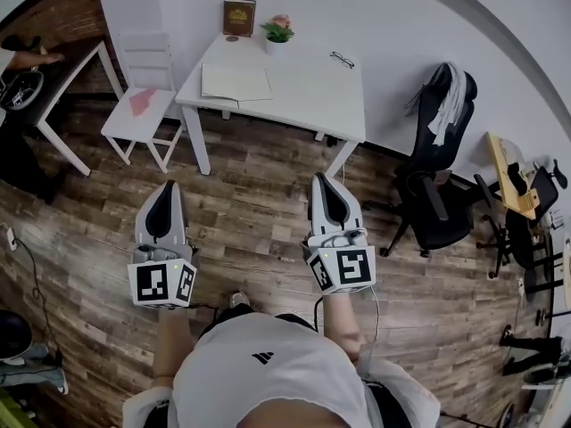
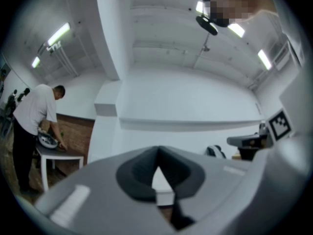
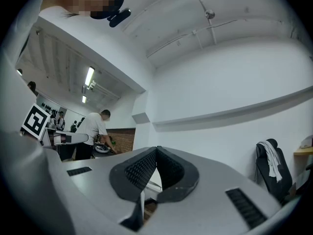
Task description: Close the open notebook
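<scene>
Left gripper (image 1: 169, 188) and right gripper (image 1: 321, 181) — both pinched closed, empty — face the open notebook (image 1: 235, 82).

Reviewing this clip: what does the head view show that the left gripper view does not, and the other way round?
Head view only: the open white paper notebook on the white rectangular table, the small green potted plant, the black-rimmed glasses, the white wooden chair. Left gripper view only: the long ceiling strip lights and the standing person in a white T-shirt, seen whole. Shared: the left gripper, jaws together with nothing between them, and the dark-topped side table with white legs.
</scene>
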